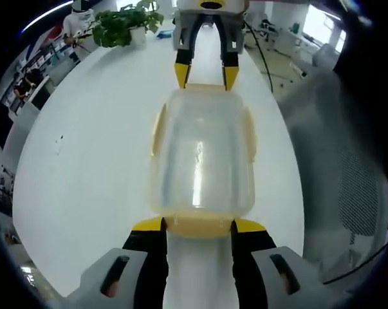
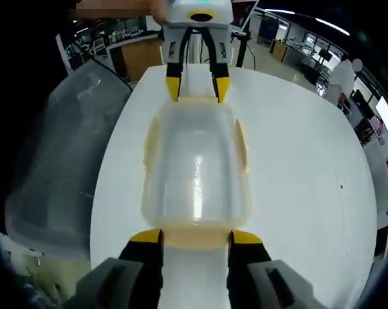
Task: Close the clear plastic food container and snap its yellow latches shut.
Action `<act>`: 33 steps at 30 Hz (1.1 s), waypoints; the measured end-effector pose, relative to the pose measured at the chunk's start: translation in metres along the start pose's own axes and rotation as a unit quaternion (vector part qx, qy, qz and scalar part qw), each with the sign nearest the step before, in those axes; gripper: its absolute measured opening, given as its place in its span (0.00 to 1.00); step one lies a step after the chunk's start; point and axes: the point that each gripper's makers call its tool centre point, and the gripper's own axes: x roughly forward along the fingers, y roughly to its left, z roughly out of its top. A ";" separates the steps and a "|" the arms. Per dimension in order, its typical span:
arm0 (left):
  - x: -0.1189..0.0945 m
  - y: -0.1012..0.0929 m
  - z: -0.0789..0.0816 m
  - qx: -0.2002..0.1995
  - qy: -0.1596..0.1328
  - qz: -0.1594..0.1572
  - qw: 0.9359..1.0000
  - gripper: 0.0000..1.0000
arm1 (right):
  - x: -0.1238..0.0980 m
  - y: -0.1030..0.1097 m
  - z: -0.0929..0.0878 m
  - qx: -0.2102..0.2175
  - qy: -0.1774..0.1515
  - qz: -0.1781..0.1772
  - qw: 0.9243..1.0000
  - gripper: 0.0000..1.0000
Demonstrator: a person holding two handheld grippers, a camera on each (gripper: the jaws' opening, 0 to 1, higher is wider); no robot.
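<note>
We had the container (image 1: 200, 161) lying flat on the white table (image 1: 84, 187), lid already on, with its long axis running straight from one gripper to the other. The left gripper (image 1: 199, 225) stood at one short end and the right gripper (image 2: 196, 237) at the opposite short end, so each was equally near its own end and neither had to reach across.

In the left gripper view, our jaws stood spread about as wide as the end latch (image 1: 199, 225), one yellow tip at each of its corners, touching or just beside it; they gripped nothing. The right gripper view showed the same at the other end latch (image 2: 195, 238): jaws parted, tips at the latch corners, nothing held.

Two more latches ran along the container's long sides (image 1: 157, 132), to either side of that axis; whether they were pressed home we could not tell.

We judged that the coming move turned on this alignment: each end latch lay directly ahead of its gripper, along the container's length, so a push inward from both ends would meet squarely.
</note>
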 end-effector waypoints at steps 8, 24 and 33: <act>0.000 0.000 -0.001 0.004 -0.015 -0.005 1.000 0.36 | 0.000 0.000 0.000 0.002 -0.006 0.004 1.000 0.36; 0.001 -0.002 -0.012 0.005 -0.020 -0.017 1.000 0.40 | -0.003 -0.006 -0.003 0.005 -0.019 0.015 1.000 0.43; -0.011 0.000 -0.010 -0.026 -0.048 -0.006 0.998 0.41 | -0.018 -0.006 0.009 0.017 -0.061 0.011 0.998 0.39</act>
